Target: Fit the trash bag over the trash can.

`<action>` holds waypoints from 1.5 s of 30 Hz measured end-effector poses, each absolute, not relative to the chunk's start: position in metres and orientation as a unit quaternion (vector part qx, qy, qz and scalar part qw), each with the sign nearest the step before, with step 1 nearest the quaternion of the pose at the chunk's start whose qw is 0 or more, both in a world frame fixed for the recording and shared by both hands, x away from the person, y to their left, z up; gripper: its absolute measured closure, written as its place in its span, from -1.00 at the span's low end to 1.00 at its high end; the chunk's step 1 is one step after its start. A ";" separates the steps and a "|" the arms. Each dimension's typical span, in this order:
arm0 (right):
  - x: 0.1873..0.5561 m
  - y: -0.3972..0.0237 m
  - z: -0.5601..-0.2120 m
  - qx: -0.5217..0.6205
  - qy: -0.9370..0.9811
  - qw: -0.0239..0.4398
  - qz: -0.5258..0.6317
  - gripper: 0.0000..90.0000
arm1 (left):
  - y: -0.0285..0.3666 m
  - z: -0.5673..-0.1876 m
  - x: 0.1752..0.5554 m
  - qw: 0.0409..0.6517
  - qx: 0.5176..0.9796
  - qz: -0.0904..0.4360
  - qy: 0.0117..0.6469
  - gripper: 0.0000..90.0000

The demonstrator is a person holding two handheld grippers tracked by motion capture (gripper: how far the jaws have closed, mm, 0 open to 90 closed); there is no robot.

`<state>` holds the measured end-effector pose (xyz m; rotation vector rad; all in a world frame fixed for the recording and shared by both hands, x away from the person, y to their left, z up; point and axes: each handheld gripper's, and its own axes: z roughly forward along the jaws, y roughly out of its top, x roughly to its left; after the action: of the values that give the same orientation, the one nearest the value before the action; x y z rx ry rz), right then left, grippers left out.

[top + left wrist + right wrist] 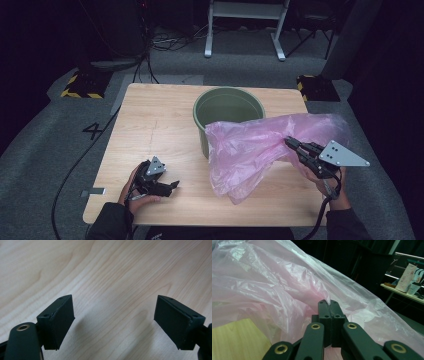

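Resting low on the pale wooden table at left, left gripper with jaws spread wide and empty, then round green plastic bucket mid-table, then crumpled pink plastic bag draped against it, pinched tight by raised right gripper.

Pale wood counter on grey carpet, dark room behind.
A white metal frame stands beyond the far edge; yellow-and-black striped blocks flank the far corners, and black cables trail across the floor.
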<state>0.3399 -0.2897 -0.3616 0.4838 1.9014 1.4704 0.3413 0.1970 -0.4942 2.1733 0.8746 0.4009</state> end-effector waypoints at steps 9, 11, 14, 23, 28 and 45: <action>0.356 -0.282 -0.354 0.202 0.728 0.343 0.558 1.00 | 0.194 -0.478 0.341 0.390 0.843 0.176 0.326 -0.65; 0.360 -0.280 -0.352 0.207 0.727 0.346 0.556 1.00 | 0.195 -0.479 0.344 0.389 0.844 0.176 0.325 -0.65; 0.365 -0.277 -0.350 0.211 0.726 0.349 0.554 1.00 | 0.198 -0.478 0.348 0.392 0.839 0.177 0.334 -0.65; 0.383 -0.268 -0.345 0.228 0.726 0.350 0.546 1.00 | 0.200 -0.450 0.345 0.436 0.816 0.203 0.322 -0.61; 0.392 -0.265 -0.343 0.237 0.730 0.350 0.537 1.00 | 0.192 -0.434 0.342 0.455 0.807 0.217 0.308 -0.62; 0.411 -0.255 -0.344 0.264 0.755 0.349 0.489 1.00 | 0.155 -0.372 0.346 0.514 0.784 0.242 0.249 -0.60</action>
<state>0.4108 -0.2550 -0.3437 0.6833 1.9564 1.2667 0.3464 0.1555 -0.3724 1.8849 0.5972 0.5807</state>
